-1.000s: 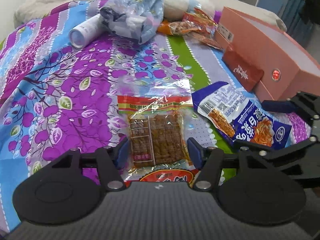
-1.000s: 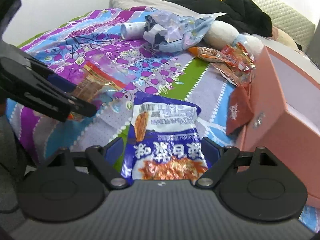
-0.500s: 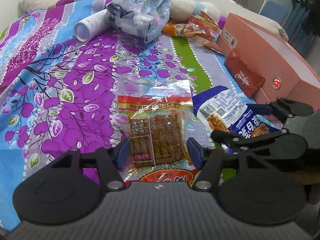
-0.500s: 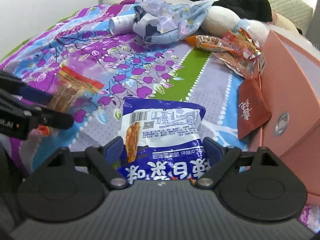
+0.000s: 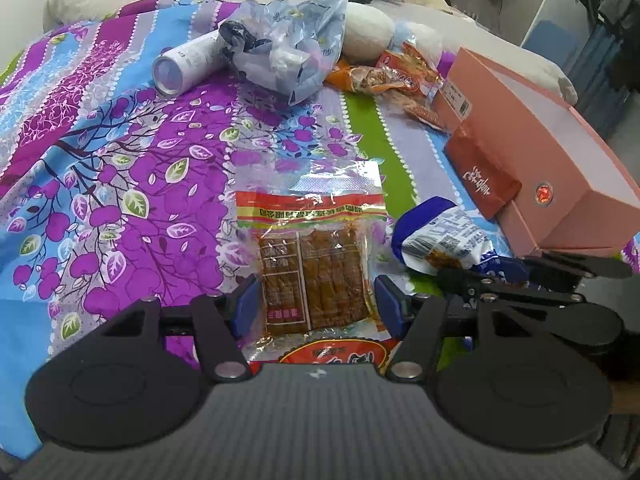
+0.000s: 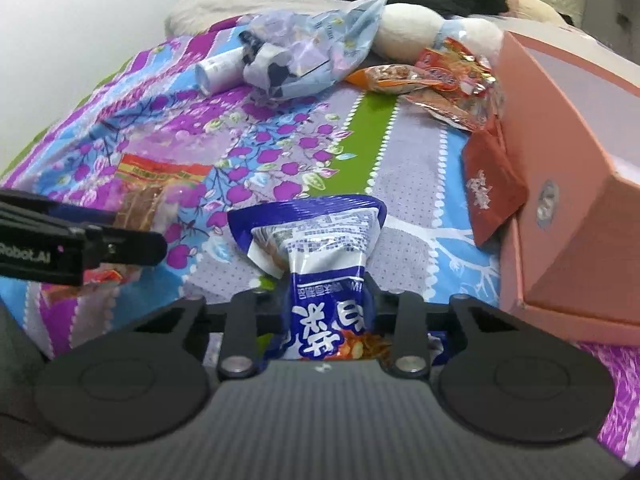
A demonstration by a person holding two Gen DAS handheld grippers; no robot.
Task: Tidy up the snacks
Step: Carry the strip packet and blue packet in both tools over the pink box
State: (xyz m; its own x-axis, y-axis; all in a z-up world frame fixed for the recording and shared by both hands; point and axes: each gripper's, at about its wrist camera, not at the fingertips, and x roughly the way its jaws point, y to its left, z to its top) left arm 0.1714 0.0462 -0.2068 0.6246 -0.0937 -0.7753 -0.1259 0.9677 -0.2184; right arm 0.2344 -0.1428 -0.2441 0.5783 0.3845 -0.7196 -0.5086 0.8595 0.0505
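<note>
my right gripper (image 6: 326,300) is closing on the blue and white snack packet (image 6: 320,248), and the pads already pinch it: the packet is squeezed narrow at its waist between the jaws and fans out wider above them toward twelve o'clock. its lower end with the orange picture runs back under my wrist. it lies on the purple flowered bedspread (image 6: 280,152).

my left gripper (image 5: 314,300) has its jaws apart, one blue pad at each side of the clear packet of brown strips (image 5: 312,256). the pads sit just beside the packet's edges; i cannot tell whether they touch the film, and it is not crumpled. that packet lies flat on the bedspread, its red and yellow band at twelve o'clock from the jaws.

in the left view the right gripper shows at three o'clock, with the blue packet bunched in it. beyond that, at two o'clock, stands the pink box (image 5: 540,152), and a dark red sachet (image 5: 480,172) leans against its near side. at the box's far corner, about one o'clock, is a heap of orange and red snack packets (image 5: 384,80). at twelve o'clock lies a crumpled pale blue plastic bag (image 5: 292,48), with a white tube (image 5: 188,64) lying on its side at eleven o'clock, touching the bag. behind the bag are white cushions (image 5: 368,32) and dark clothing.
</note>
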